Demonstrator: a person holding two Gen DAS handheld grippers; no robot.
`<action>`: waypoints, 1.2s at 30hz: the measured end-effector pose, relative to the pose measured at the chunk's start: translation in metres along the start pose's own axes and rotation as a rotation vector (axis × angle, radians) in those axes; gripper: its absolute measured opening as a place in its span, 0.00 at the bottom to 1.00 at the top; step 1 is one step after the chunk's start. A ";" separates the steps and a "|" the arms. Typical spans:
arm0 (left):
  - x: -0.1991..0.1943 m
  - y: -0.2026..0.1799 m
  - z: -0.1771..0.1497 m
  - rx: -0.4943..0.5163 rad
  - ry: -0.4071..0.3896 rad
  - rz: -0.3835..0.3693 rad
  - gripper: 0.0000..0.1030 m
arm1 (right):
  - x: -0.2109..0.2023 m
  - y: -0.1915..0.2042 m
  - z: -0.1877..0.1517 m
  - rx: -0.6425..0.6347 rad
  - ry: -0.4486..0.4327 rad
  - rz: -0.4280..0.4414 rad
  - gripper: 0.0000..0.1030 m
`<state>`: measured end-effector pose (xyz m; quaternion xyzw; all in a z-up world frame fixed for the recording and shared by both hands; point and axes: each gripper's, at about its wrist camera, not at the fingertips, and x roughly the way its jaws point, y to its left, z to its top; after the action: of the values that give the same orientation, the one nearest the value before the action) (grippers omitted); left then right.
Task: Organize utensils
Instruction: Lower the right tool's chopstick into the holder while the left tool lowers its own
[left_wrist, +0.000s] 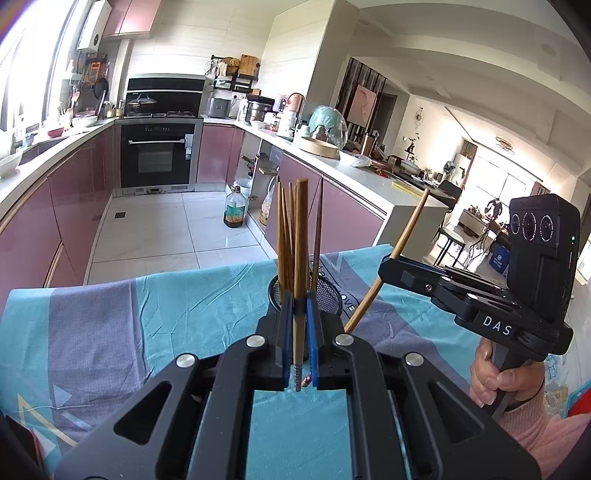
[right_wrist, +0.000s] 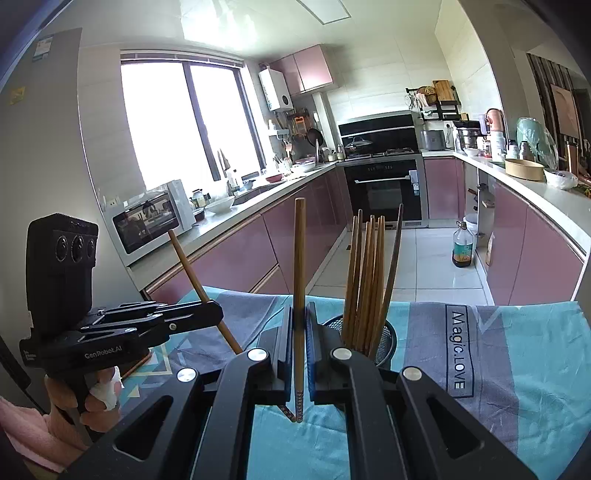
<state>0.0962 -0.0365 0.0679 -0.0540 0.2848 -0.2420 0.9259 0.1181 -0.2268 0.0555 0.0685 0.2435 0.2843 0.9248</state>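
Observation:
My left gripper (left_wrist: 298, 295) is shut on a wooden chopstick (left_wrist: 301, 236), held upright just in front of the black mesh holder (left_wrist: 327, 295). Several chopsticks (left_wrist: 286, 236) stand in the holder. My right gripper (right_wrist: 299, 314) is shut on another wooden chopstick (right_wrist: 299, 251), also upright, left of the mesh holder (right_wrist: 386, 339) with its several chopsticks (right_wrist: 365, 280). Each gripper shows in the other's view: the right gripper (left_wrist: 388, 264) holds its chopstick (left_wrist: 406, 236) slanted, and the left gripper (right_wrist: 212, 312) holds its chopstick (right_wrist: 195, 273) slanted.
The table has a teal and grey cloth (left_wrist: 147, 314) printed "Magic.LOVE" (right_wrist: 458, 350). Beyond lies a kitchen floor with an oil bottle (left_wrist: 234, 208), pink cabinets, an oven (left_wrist: 157, 155) and crowded counters. A microwave (right_wrist: 151, 221) sits at left.

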 end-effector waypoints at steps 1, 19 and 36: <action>-0.001 -0.001 0.001 0.002 -0.002 -0.001 0.07 | 0.000 0.000 0.001 -0.002 -0.002 0.001 0.05; -0.013 0.002 0.019 0.013 -0.034 -0.059 0.07 | -0.010 0.001 0.023 -0.027 -0.044 0.004 0.05; -0.024 -0.002 0.048 0.047 -0.114 -0.042 0.07 | -0.018 -0.005 0.050 -0.062 -0.112 -0.027 0.05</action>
<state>0.1049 -0.0292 0.1204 -0.0519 0.2245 -0.2645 0.9364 0.1312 -0.2403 0.1051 0.0523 0.1832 0.2750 0.9424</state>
